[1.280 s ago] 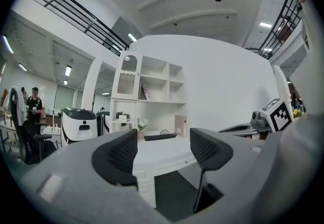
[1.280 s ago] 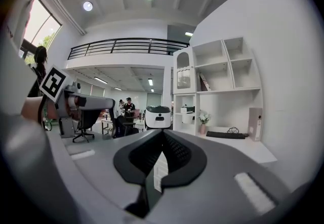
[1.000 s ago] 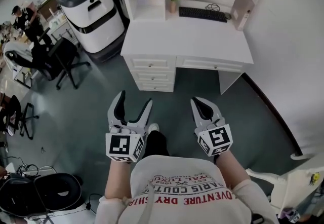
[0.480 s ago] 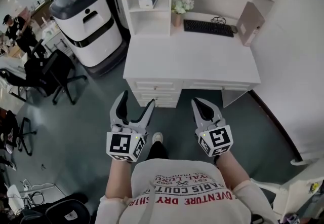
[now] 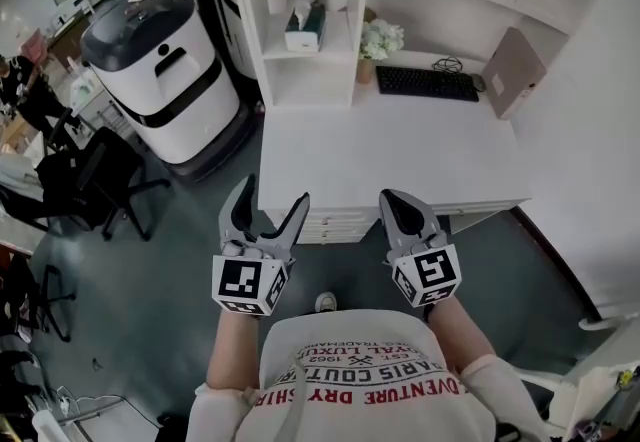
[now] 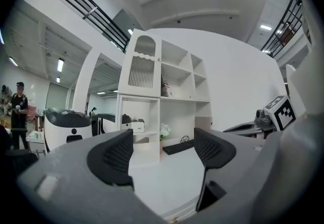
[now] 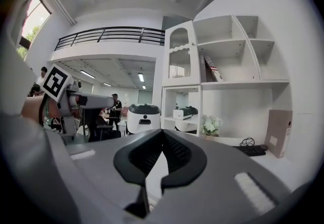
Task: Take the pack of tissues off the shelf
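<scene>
Holds the grey two-jaw left gripper (image 5: 270, 196) low in front of the body, at the near edge of the white desk (image 5: 400, 155). Keeps its jaws moderately apart, with nothing between the black ribbed pads (image 6: 119, 154). Holds the grey two-jaw right gripper (image 5: 393, 200) alongside, apart from the left one, jaws brought together at the tips and clamping nothing.

Finds the teal-and-white pack of tissues (image 5: 303, 27) on the tall white shelf unit (image 5: 268, 80) at the desk's far left corner. Sits in the upper of the two open compartments, below the ribbed cabinet door, white tissue protruding from its top. Lies well apart from both grippers.

Shows a pot of white flowers (image 5: 380, 40) just right of the shelf unit and a black keyboard (image 5: 425, 82) along the desk's back.
</scene>
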`<action>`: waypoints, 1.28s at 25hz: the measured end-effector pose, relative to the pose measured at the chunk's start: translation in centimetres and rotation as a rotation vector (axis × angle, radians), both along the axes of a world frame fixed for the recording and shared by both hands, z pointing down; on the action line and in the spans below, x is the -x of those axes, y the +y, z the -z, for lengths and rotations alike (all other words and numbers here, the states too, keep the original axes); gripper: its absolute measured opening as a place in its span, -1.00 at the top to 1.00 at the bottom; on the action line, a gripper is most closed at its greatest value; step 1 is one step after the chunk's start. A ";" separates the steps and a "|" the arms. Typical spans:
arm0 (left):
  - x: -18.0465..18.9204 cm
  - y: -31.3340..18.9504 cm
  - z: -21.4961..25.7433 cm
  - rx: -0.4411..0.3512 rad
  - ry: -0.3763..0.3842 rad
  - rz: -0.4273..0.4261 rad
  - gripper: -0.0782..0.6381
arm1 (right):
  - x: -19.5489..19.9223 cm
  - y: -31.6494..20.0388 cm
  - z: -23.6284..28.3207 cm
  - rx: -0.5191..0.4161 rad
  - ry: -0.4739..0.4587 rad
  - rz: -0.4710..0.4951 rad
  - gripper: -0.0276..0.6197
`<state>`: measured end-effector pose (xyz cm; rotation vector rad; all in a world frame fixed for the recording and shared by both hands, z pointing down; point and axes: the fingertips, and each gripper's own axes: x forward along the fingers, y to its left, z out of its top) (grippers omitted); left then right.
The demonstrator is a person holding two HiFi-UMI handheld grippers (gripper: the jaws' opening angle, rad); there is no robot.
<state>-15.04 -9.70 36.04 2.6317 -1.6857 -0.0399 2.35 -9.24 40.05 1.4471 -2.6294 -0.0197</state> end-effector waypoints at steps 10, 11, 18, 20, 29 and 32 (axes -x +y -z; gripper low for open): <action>0.6 -10.2 -1.8 0.064 0.006 0.030 -0.31 | 1.1 -9.1 -1.7 0.043 -0.001 0.032 0.92; 0.3 -11.3 -1.8 0.067 0.008 0.033 -0.32 | 0.9 -10.2 -1.7 0.042 -0.001 0.039 0.92; -1.9 -20.4 -2.3 0.101 -0.009 0.057 -0.37 | -0.3 -19.6 -0.9 0.029 -0.011 0.089 0.92; -2.8 -23.3 -2.7 0.111 -0.026 0.043 -0.43 | -0.6 -22.1 -0.7 0.026 -0.014 0.099 0.92; -4.3 -34.8 -4.0 0.111 -0.095 0.066 -0.60 | -1.2 -31.0 -1.1 0.020 -0.008 0.150 0.92; -4.4 -37.5 -4.3 0.099 -0.108 0.057 -0.67 | -0.9 -33.2 -1.3 0.024 -0.009 0.165 0.92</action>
